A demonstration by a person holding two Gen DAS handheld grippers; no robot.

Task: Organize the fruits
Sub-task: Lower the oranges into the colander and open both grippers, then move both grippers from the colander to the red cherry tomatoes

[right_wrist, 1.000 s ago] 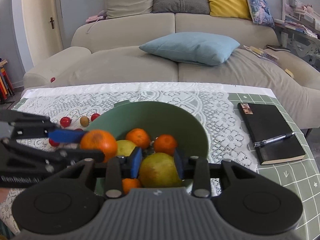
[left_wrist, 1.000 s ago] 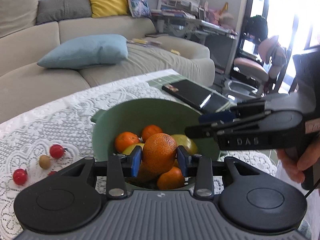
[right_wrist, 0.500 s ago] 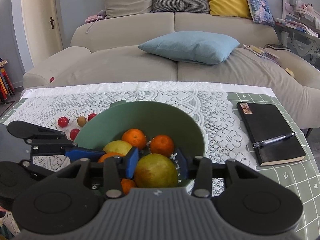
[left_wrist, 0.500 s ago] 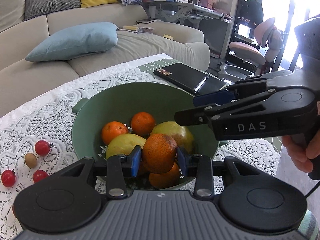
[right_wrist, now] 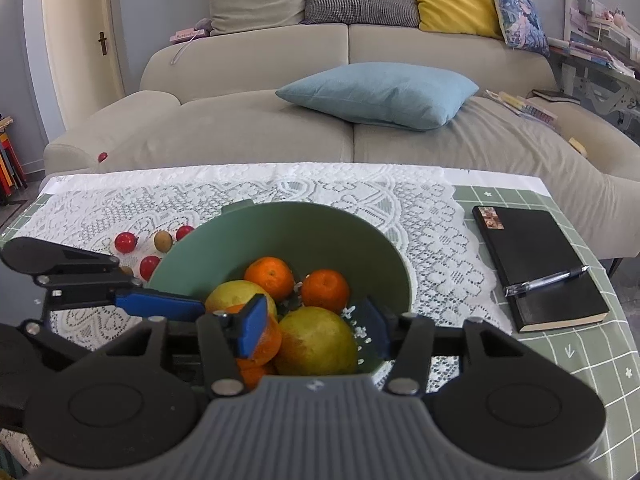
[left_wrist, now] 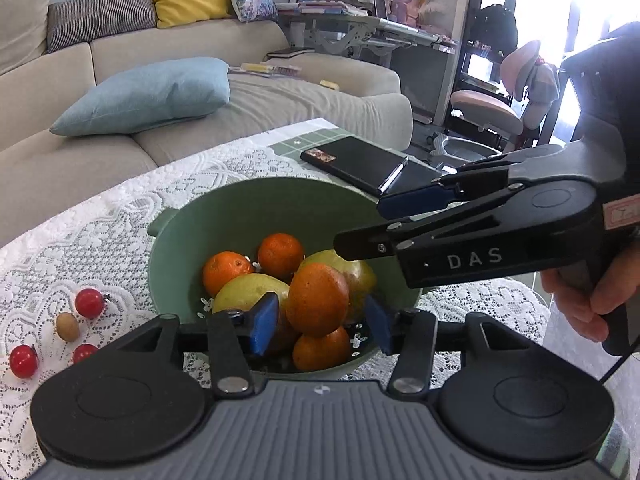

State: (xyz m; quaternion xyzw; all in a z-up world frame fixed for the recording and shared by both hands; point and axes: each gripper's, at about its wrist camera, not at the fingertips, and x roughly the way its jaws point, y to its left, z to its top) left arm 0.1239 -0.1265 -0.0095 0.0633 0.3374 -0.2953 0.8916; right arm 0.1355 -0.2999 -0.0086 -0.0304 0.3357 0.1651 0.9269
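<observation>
The counter [right_wrist: 460, 240] carries a green bowl [left_wrist: 256, 208] of fruit. Left tool [left_wrist: 320, 322] gapes around an orange [left_wrist: 318, 300] atop the pile; right tool [right_wrist: 316, 322] gapes around a pear [right_wrist: 316, 342]. Cherries [left_wrist: 90, 303] lie at the bowl's 9 o'clock.

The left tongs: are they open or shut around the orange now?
Open. In the left wrist view the blue pads of the left tongs stand apart from the orange, with gaps on both sides; it rests on the fruit in the green bowl.
</observation>
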